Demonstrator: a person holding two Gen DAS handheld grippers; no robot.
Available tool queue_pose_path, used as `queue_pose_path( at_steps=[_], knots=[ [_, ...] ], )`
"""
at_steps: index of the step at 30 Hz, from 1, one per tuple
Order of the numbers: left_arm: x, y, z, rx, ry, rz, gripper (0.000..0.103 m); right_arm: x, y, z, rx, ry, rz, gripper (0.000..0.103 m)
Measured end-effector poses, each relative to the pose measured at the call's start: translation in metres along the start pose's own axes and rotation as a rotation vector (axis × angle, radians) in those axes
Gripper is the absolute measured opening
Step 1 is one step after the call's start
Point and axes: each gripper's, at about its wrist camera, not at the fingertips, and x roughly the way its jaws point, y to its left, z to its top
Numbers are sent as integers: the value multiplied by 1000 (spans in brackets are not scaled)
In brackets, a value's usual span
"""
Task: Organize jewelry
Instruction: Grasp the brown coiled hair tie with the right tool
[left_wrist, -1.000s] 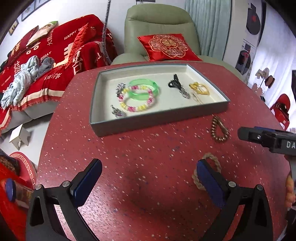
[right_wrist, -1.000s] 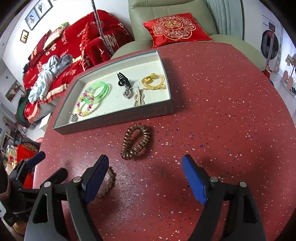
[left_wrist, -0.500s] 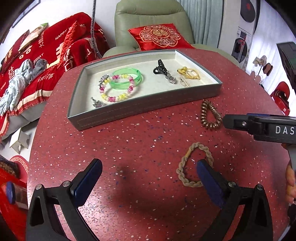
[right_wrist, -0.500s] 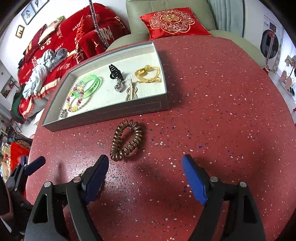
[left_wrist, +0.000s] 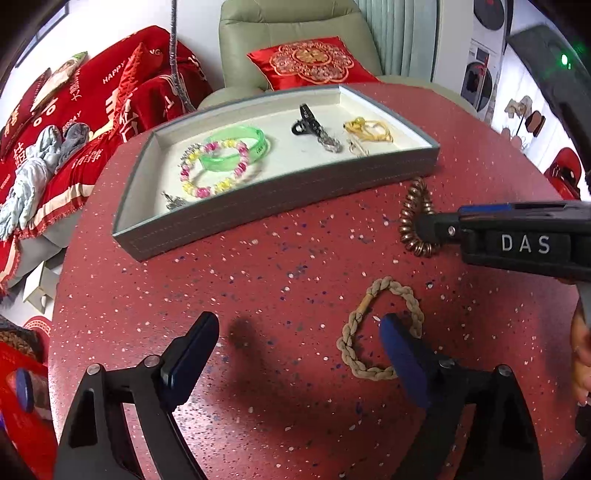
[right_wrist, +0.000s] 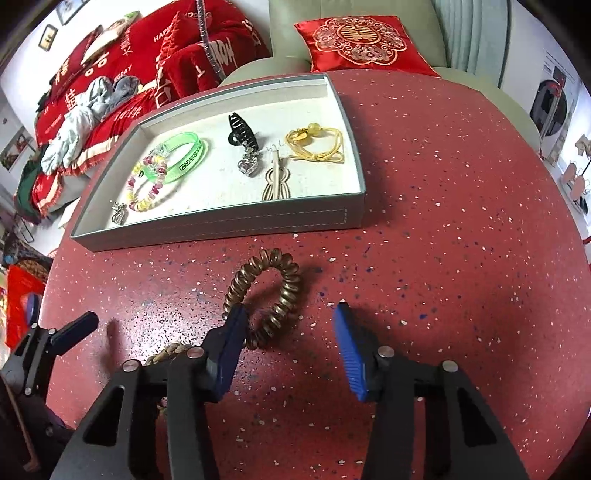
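**Two hair ties left outside the jewelry tray**

Just ahead of the right gripper (right_wrist: 291, 347), a bronze coiled spiral hair tie (right_wrist: 264, 295) lay on the red speckled round tabletop (right_wrist: 443, 258). The gripper's blue-padded jaws stood apart and held nothing; its left finger overlapped the coil's near edge, so the coil lay only partly between the jaws, and whether they touched could not be told.

Beyond the coil sat a shallow grey rectangular tray (right_wrist: 229, 221) with a cream lining. Inside it were a translucent green bangle (right_wrist: 184, 157), a pink-and-yellow beaded bracelet (right_wrist: 147, 184), a small silver charm (right_wrist: 119, 213), a black claw clip (right_wrist: 241, 131), a silver heart pendant (right_wrist: 248, 164), a beige hair clip (right_wrist: 276, 182) and a yellow cord bracelet with a bead (right_wrist: 316, 146).

The left gripper (left_wrist: 299, 354) was also spread wide and empty. A beige braided rope hair tie (left_wrist: 380, 326) lay under its right finger, on the table.

Judging by this, most pieces were already sorted into the tray. The two hair ties appeared to be what remained, neither yet grasped.
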Motion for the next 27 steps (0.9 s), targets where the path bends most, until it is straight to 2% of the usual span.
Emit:
queue_pose_path(
  at_steps=[3, 7, 9, 11, 14, 15, 16, 19, 27],
  knots=[
    [0, -3, -1, 13, -6, 2, 103, 1, 6, 0, -34, -3, -32, 44],
    [-4, -9, -1, 42, -20, -4, 91, 1, 10, -4, -70, -5, -65, 37],
    [-6, -12, -2, 58, -27, -9, 83, 0, 10, -4, -77, -7, -74, 26],
    [-7, -16, -2, 74, -30, -14, 77, 0, 9, -5, -78, -7, -79, 23],
    [-9, -20, -3, 94, -35, -29, 66, -1, 8, -6, -83, -9, -84, 13],
    [-10, -21, -3, 98, -35, -38, 58, -1, 8, -7, -83, -10, -84, 13],
    [-10, -23, -3, 103, -36, -40, 43, -2, 8, -7, -83, -12, -83, 13],
    [-10, -26, -3, 118, -33, -63, 25, -4, 8, -8, -81, -20, -83, 13],
    [-20, -8, -2, 40, -48, -137, 25, -22, 6, -9, -67, -65, -59, 13]
  ],
)
